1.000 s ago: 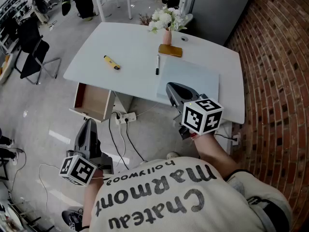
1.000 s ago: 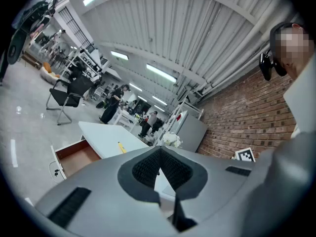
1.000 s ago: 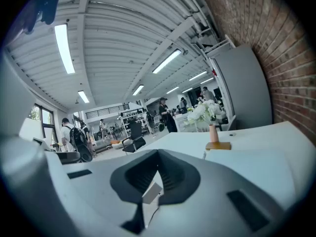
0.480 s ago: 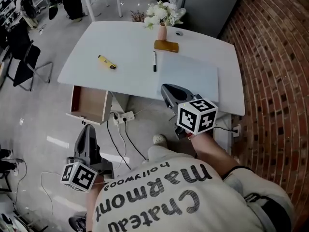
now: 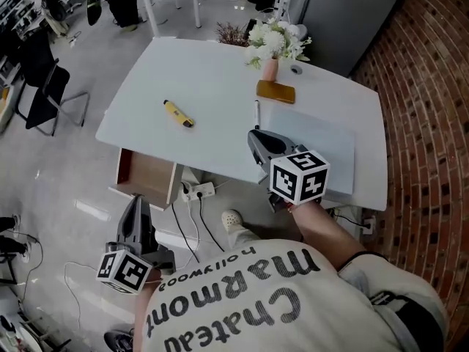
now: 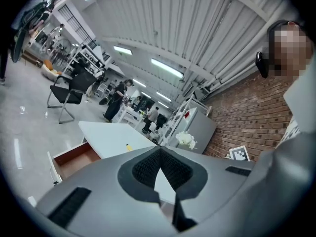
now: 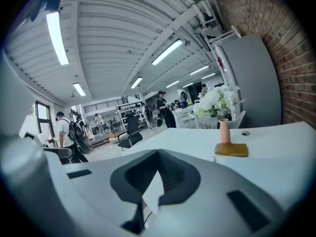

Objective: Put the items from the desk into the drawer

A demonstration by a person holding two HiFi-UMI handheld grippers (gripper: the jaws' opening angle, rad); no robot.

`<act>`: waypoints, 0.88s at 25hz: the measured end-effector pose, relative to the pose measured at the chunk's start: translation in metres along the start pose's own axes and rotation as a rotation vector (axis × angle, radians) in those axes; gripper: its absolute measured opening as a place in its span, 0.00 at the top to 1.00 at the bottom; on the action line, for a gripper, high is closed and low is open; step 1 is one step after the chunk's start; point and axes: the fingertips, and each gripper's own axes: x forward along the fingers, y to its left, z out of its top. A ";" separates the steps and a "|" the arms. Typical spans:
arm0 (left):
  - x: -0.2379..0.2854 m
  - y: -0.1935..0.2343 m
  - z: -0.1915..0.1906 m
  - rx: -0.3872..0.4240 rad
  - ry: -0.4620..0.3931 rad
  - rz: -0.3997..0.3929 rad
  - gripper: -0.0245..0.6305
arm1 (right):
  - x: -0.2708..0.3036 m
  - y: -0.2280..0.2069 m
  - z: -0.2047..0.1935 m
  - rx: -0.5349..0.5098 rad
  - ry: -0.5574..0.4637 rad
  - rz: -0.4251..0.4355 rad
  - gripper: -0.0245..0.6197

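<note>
Both claws are pressed shut and empty, the left claw (image 5: 136,204) low by the open drawer (image 5: 145,176) and the right claw (image 5: 254,136) over the tabletop's (image 5: 212,72) near edge. Reaching for the brown block (image 5: 275,92) could tip the flower vase (image 5: 270,68) just beside it, and the thin pen (image 5: 256,113) may skid when pinched. The yellow marker (image 5: 178,113) lies apart. The drawer looks empty — nothing is stowed yet.

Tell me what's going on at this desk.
A person faces the white desk, a gripper in each hand. The left gripper and right gripper are both shut and empty. A yellow marker, a pen and a brown block lie on it, untouched; the drawer below hangs open.
</note>
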 end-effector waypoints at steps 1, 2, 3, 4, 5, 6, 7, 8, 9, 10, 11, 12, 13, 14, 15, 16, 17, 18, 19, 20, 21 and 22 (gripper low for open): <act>0.011 0.005 0.006 -0.011 -0.012 0.005 0.96 | 0.014 -0.004 0.006 0.002 0.003 0.006 0.96; 0.022 0.008 0.012 -0.027 -0.024 0.006 0.96 | 0.027 -0.008 0.013 0.008 0.003 0.013 0.96; 0.033 0.012 0.018 -0.042 -0.035 0.004 0.96 | 0.039 -0.012 0.020 0.017 0.000 0.018 0.96; 0.044 0.014 0.024 -0.049 -0.042 0.001 0.96 | 0.049 -0.016 0.027 0.024 -0.005 0.022 0.96; 0.055 0.017 0.029 -0.049 -0.045 -0.001 0.96 | 0.059 -0.020 0.035 0.028 -0.010 0.025 0.96; 0.065 0.019 0.034 -0.042 -0.046 -0.002 0.96 | 0.067 -0.024 0.042 0.030 -0.015 0.026 0.96; 0.075 0.021 0.038 -0.035 -0.047 -0.003 0.96 | 0.075 -0.028 0.048 0.030 -0.018 0.025 0.96; 0.084 0.023 0.041 -0.032 -0.049 -0.004 0.96 | 0.081 -0.033 0.054 0.031 -0.020 0.025 0.96; 0.094 0.024 0.044 -0.032 -0.051 -0.006 0.96 | 0.087 -0.037 0.058 0.033 -0.022 0.027 0.96; 0.103 0.025 0.045 -0.035 -0.051 -0.007 0.96 | 0.093 -0.042 0.062 0.036 -0.022 0.028 0.96; 0.112 0.027 0.044 -0.037 -0.049 -0.008 0.96 | 0.098 -0.048 0.063 0.040 -0.019 0.027 0.96; 0.122 0.029 0.042 -0.039 -0.042 -0.009 0.96 | 0.103 -0.054 0.062 0.046 -0.012 0.024 0.96; 0.131 0.030 0.038 -0.042 -0.031 -0.009 0.96 | 0.108 -0.060 0.059 0.055 0.000 0.018 0.96; 0.139 0.032 0.033 -0.044 -0.017 -0.009 0.96 | 0.112 -0.066 0.054 0.068 0.017 0.012 0.96; 0.147 0.034 0.027 -0.048 0.001 -0.007 0.96 | 0.116 -0.071 0.047 0.086 0.036 0.007 0.96; 0.154 0.036 0.020 -0.053 0.021 -0.005 0.96 | 0.120 -0.075 0.040 0.107 0.059 0.004 0.96; 0.159 0.038 0.012 -0.060 0.042 -0.003 0.96 | 0.122 -0.079 0.031 0.126 0.083 0.001 0.96; 0.163 0.039 0.005 -0.067 0.063 0.000 0.96 | 0.124 -0.081 0.022 0.142 0.109 -0.001 0.96; 0.167 0.041 -0.001 -0.073 0.084 0.003 0.96 | 0.126 -0.083 0.012 0.155 0.136 -0.006 0.96; 0.172 0.042 -0.006 -0.077 0.102 0.004 0.96 | 0.128 -0.085 0.002 0.167 0.163 -0.014 0.96; 0.176 0.043 -0.010 -0.077 0.119 0.003 0.96 | 0.129 -0.087 -0.008 0.182 0.190 -0.027 0.96; 0.180 0.044 -0.013 -0.075 0.136 0.001 0.96 | 0.131 -0.090 -0.019 0.201 0.216 -0.044 0.96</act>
